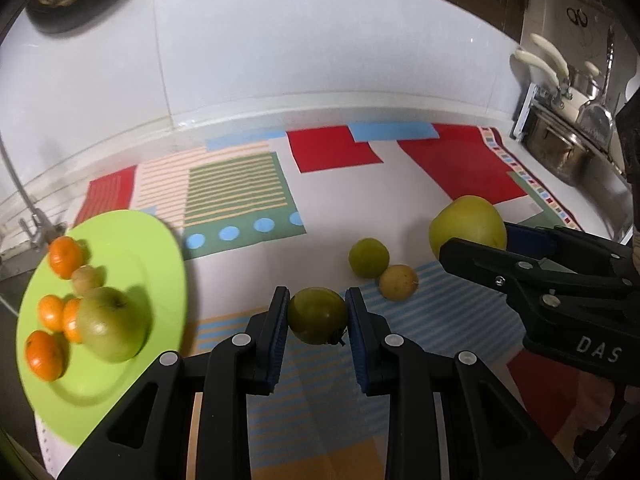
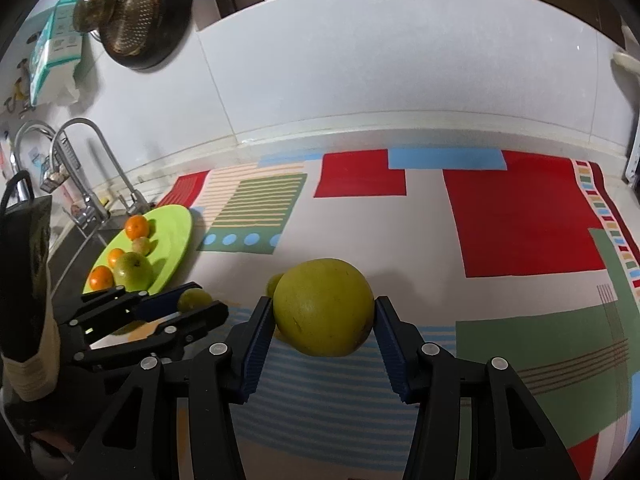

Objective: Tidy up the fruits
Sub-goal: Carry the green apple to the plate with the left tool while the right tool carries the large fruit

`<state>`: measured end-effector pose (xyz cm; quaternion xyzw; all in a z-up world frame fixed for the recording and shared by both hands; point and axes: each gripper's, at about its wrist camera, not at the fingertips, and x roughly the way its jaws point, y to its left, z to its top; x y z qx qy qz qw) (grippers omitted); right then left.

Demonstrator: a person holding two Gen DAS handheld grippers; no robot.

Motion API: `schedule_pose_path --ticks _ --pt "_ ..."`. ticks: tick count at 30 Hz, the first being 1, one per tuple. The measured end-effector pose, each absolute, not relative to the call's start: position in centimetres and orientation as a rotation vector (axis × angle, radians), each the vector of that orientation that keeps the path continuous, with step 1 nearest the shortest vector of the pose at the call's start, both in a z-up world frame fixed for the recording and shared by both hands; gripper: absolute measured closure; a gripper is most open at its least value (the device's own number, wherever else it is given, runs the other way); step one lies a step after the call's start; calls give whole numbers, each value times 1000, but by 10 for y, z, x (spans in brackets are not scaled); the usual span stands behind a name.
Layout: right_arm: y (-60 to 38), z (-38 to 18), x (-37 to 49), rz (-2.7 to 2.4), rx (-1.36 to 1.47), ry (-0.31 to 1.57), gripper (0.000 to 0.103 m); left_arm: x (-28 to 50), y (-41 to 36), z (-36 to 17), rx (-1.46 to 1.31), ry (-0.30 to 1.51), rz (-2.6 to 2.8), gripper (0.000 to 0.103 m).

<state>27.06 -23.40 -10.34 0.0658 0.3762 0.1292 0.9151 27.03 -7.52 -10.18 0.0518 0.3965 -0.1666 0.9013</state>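
My left gripper point(image 1: 317, 314) is shut on a small dark-green fruit point(image 1: 317, 315), held just above the patterned cloth point(image 1: 400, 200). My right gripper point(image 2: 324, 312) is shut on a large yellow-green fruit point(image 2: 324, 306); the left wrist view shows that fruit point(image 1: 468, 226) at the right. Between them, a small green fruit point(image 1: 368, 258) and a small yellowish fruit point(image 1: 398, 282) lie touching on the cloth. A lime-green plate point(image 1: 132, 240) at the left carries several oranges, a green apple point(image 1: 110, 322) and a small tan fruit point(image 1: 86, 278). The right wrist view shows the left gripper point(image 2: 192, 306) near the plate point(image 2: 176, 232).
A sink with faucets point(image 2: 80, 160) lies beyond the plate at the left. Metal pots point(image 1: 560, 148) stand at the counter's right end. A white tiled wall runs along the back, with a colander point(image 2: 136, 12) hanging on it. A person's sleeve point(image 2: 32, 320) shows behind the left gripper.
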Motion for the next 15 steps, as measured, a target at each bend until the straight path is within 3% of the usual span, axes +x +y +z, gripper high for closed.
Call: schedule_pose_path --ticks 15 --pt "-192 -65 223 371 100 693 52 207 -25 -54 46 699 -248 75"
